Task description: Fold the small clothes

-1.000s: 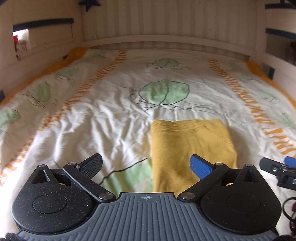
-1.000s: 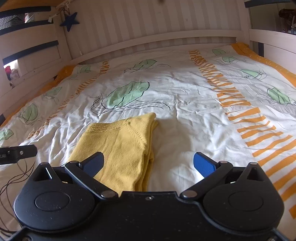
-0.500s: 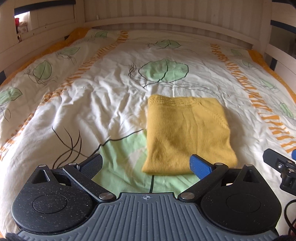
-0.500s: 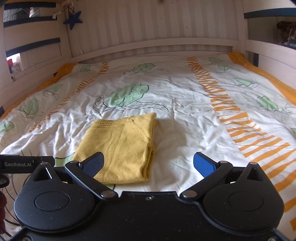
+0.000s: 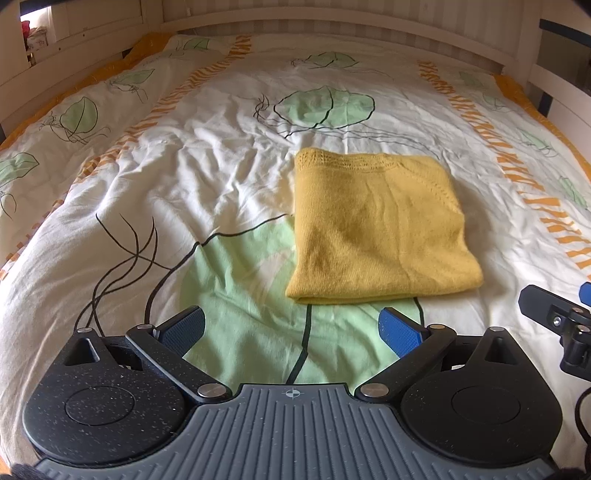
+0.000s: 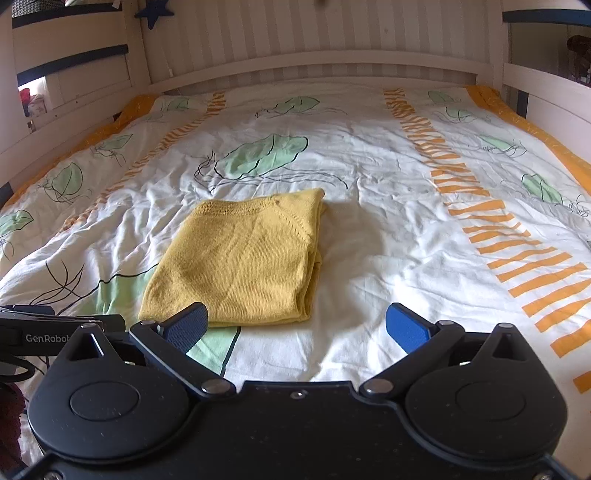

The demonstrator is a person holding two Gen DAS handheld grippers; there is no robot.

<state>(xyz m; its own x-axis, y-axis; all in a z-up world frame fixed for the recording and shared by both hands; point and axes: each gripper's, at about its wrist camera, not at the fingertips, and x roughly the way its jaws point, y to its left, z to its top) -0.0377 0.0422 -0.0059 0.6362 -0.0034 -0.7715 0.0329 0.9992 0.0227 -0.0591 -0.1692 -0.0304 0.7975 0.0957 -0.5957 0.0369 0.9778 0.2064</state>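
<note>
Yellow knitted fabric, a small sweater (image 5: 380, 229), is seen folded into a compact rectangle and laid flat on the bed's duvet (image 5: 207, 155), roughly at the middle of the bed. Its openwork neckline edge is turned toward the headboard (image 6: 317, 62), and the stacked folded layers are shown along its right side in the right wrist view (image 6: 251, 254). The near edge of the garment is partly laid over a large green leaf printed on the white duvet; orange striped bands are printed down either side.

The left claw (image 5: 291, 328) is held just short of the garment's near edge, with its jaws spread wide apart and nothing between them. The right claw (image 6: 297, 326) is likewise held with its jaws wide apart and empty; its left pad (image 6: 186, 326) is seen overlapping the sweater's near edge in the picture, though whether it touches the fabric cannot be told from this angle. Each claw is caught at the edge of the other's view, the two being held side by side.

A dark blue star (image 6: 153, 11) is hung at the upper left, on the white slatted bed frame.
</note>
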